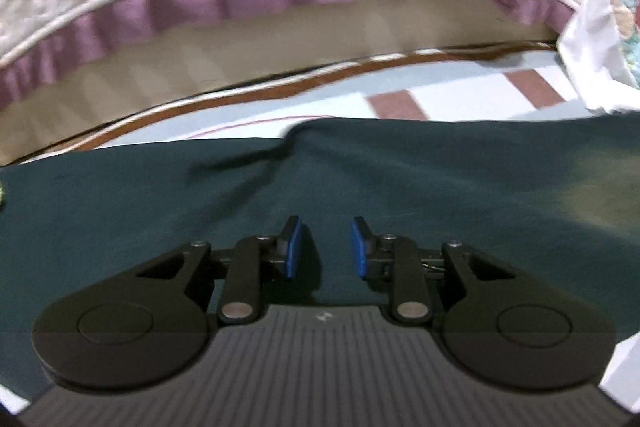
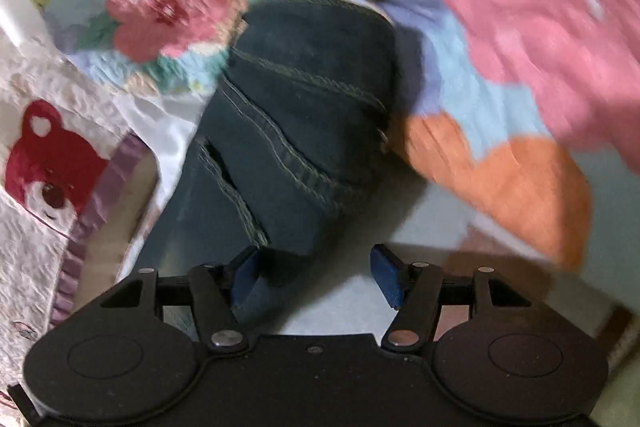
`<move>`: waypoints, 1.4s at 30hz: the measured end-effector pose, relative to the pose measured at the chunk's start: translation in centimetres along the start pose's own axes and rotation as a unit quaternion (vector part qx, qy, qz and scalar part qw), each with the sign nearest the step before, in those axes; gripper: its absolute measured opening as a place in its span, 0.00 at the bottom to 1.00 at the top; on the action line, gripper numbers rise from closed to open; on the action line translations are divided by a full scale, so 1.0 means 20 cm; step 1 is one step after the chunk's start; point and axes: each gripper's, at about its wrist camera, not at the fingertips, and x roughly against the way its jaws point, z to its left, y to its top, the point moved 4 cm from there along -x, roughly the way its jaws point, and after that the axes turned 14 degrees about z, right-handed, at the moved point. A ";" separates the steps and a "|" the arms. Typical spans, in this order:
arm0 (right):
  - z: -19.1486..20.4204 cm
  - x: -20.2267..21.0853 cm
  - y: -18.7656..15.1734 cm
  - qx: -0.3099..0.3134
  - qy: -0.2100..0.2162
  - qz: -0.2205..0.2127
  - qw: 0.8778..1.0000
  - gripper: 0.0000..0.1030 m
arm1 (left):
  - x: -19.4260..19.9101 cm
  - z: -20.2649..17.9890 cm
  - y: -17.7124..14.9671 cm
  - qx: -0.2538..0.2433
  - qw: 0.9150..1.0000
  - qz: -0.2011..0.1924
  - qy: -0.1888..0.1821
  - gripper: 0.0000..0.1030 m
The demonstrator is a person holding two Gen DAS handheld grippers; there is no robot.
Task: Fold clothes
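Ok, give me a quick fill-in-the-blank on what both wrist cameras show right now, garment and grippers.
1. The garment under the left gripper is dark ____ in colour.
2. The pads of the left gripper are ____ in colour.
3. In the right wrist view, the right gripper stands ____, with the garment's stitched edge between its fingers.
4. The red figure printed on the white quilt is a ____.

Missing words: green; blue; open; bear

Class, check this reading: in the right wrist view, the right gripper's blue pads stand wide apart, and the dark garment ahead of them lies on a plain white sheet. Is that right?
Not quite. The right gripper does stand wide open, but the right wrist view shows the dark garment lying on a colourful floral quilt, not a plain white sheet.
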 end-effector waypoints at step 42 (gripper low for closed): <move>0.34 0.03 0.12 0.250 -0.147 -0.125 0.949 0.05 | 0.23 1.44 -0.67 0.369 0.924 0.043 0.093 0.24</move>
